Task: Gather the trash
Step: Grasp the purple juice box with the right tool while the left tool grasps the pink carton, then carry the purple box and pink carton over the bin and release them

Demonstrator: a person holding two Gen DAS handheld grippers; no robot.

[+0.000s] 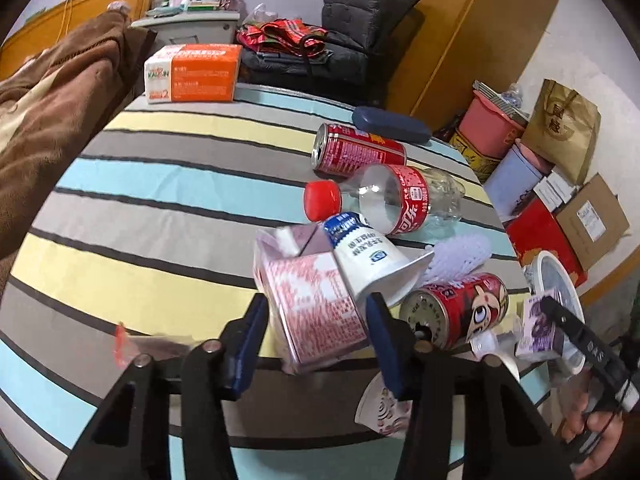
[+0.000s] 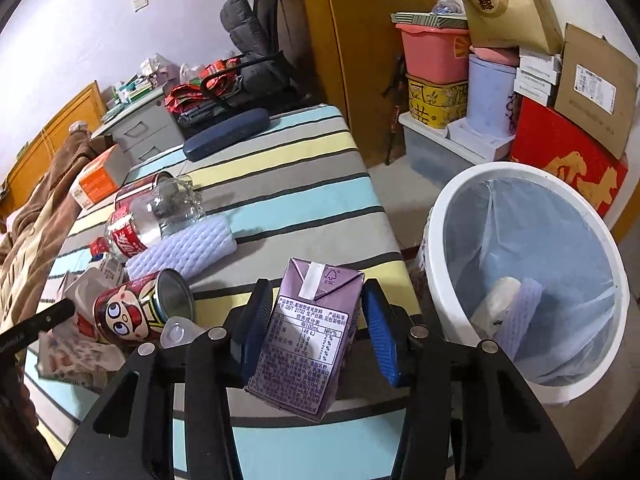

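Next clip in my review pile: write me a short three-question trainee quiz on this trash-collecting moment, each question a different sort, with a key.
1. True or false: the right gripper holds a purple drink carton.
2. Multiple choice: what sits between the left gripper's fingers? A) cola bottle B) pink-printed carton C) glasses case
3. Short answer: what already lies inside the white trash bin?

Key
1. True; its fingers flank the carton, which is lifted above the striped bed.
2. B; the pink-printed carton sits between the fingers, though a firm grip cannot be confirmed.
3. A white foam net sleeve and a pale object beside it, on the blue liner.
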